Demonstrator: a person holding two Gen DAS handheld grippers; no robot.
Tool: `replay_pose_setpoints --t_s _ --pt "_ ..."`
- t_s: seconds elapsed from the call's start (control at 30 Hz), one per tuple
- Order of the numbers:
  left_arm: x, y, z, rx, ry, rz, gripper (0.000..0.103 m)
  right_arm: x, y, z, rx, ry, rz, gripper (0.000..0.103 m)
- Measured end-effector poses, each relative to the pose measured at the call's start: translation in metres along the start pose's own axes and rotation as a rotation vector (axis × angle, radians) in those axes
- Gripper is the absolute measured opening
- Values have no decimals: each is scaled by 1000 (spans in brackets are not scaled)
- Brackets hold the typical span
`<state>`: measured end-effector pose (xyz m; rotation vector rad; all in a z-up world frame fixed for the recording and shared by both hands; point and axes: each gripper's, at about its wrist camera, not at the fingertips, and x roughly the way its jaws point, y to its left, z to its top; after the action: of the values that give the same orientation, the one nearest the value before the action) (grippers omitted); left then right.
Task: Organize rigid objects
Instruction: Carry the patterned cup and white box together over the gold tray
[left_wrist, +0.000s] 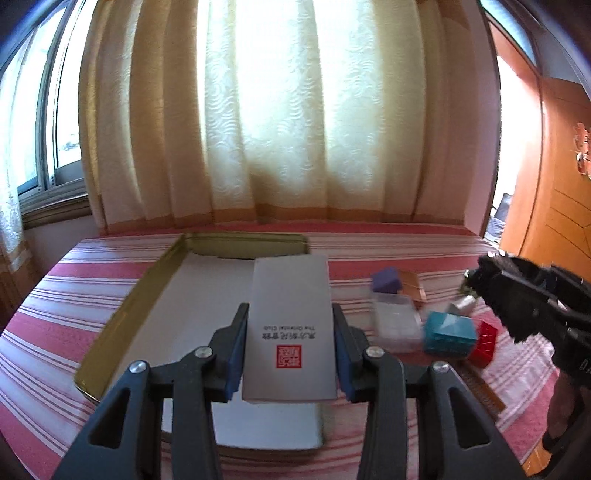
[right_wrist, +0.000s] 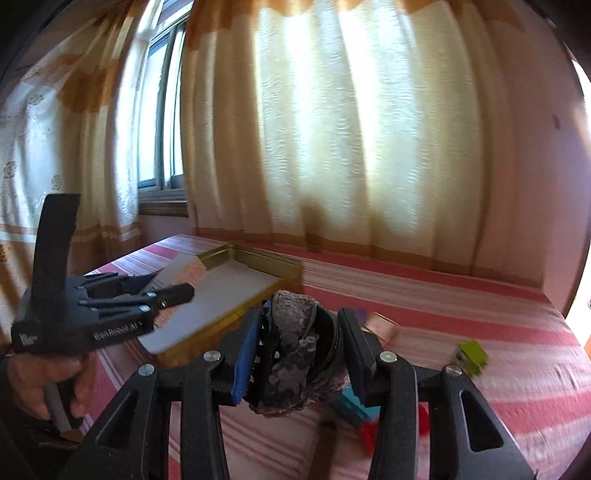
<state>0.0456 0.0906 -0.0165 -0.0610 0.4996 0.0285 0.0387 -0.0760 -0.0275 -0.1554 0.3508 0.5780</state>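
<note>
At the left, a gold tray (left_wrist: 122, 306) is laid open on the striped bed (left_wrist: 44, 317), apparently as the place for collected items. Above its pale floor, a grey box (left_wrist: 290, 325) is clamped flat between the pads of the left gripper (left_wrist: 290, 354), held level, probably for setting inside. To the right, small boxes, among them a teal box (left_wrist: 448, 332), are left loose on the bed. Furthest right, a dark sequined object (right_wrist: 293, 347) is pinched by the right gripper (right_wrist: 295, 350), seemingly awaiting its turn.

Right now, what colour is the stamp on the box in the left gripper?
Red, on a grey box; the left wrist view shows it best.
</note>
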Motion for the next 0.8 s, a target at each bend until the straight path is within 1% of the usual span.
replay_pose_setpoints --t_s 0.13,0.27,0.5,0.8 --pt "14 20 6 -5 46 22 40 32 17 21 -18 43 21 45" --pt "28 41 11 -22 95 31 40 65 28 34 -25 87 38 45" --pt "48 70 20 -43 158 47 40 109 48 45 -71 136 25 45" --pt "69 93 38 -48 214 73 40 156 55 62 -60 196 26 45"
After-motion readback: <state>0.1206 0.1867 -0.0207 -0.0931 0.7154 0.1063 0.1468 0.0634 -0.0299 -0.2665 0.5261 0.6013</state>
